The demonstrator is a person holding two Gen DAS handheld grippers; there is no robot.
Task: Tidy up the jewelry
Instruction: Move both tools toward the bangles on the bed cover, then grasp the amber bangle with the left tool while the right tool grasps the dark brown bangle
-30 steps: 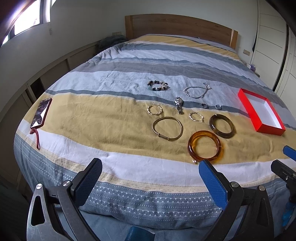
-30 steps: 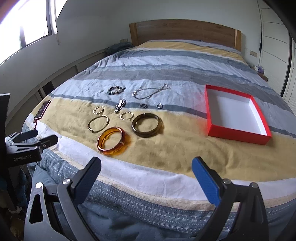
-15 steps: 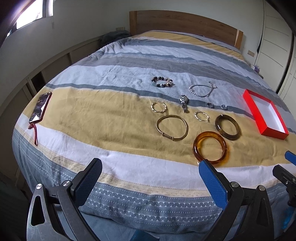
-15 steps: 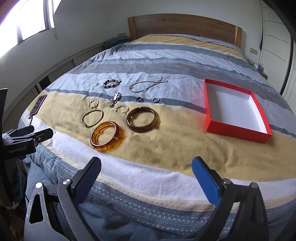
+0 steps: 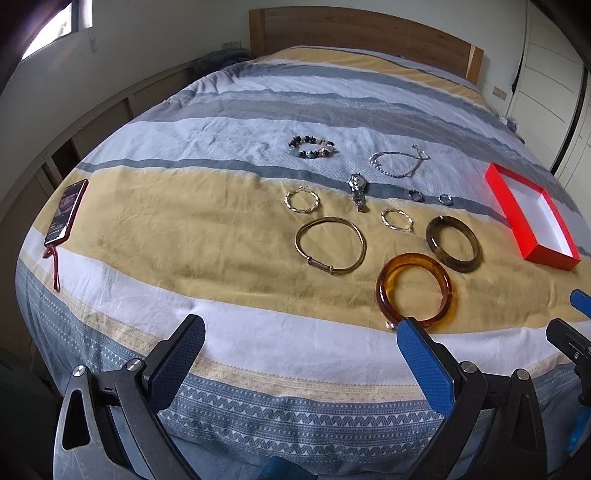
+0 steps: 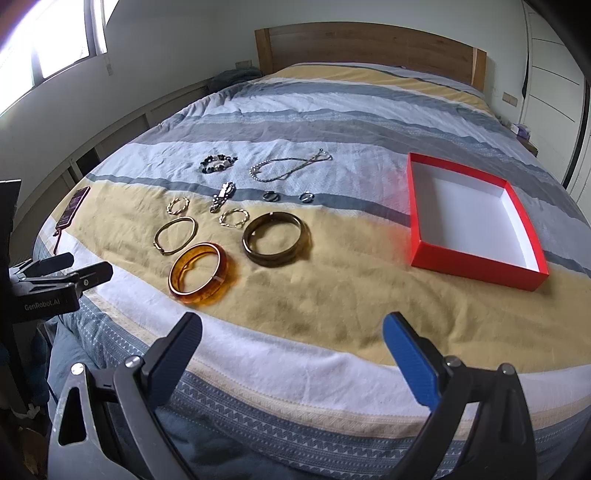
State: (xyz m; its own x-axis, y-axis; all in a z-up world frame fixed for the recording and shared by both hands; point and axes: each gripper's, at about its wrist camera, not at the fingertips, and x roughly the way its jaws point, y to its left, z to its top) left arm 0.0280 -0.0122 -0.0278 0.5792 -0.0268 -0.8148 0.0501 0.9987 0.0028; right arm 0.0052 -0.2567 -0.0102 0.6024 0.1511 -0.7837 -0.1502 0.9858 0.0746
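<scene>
Jewelry lies on the striped bedspread: an amber bangle (image 5: 414,291) (image 6: 199,274), a dark bangle (image 5: 453,243) (image 6: 277,238), a thin gold bangle (image 5: 330,244) (image 6: 174,235), two gold twisted hoops (image 5: 301,199), a watch (image 5: 357,191), two rings (image 5: 416,195), a bead bracelet (image 5: 313,146) and a silver chain (image 5: 399,162). An empty red box (image 5: 532,218) (image 6: 472,218) sits to the right. My left gripper (image 5: 301,347) is open and empty, just short of the amber bangle. My right gripper (image 6: 291,341) is open and empty over the bed's near edge.
A phone (image 5: 66,213) with a red strap lies at the bed's left edge. A wooden headboard (image 5: 362,33) stands at the far end. Low wall shelving runs along the left, and white wardrobe doors (image 6: 554,74) stand at the right.
Both grippers have moved forward and closer to the bed; the jewelry looks nearer in both views. Both stay open. No item has moved.
</scene>
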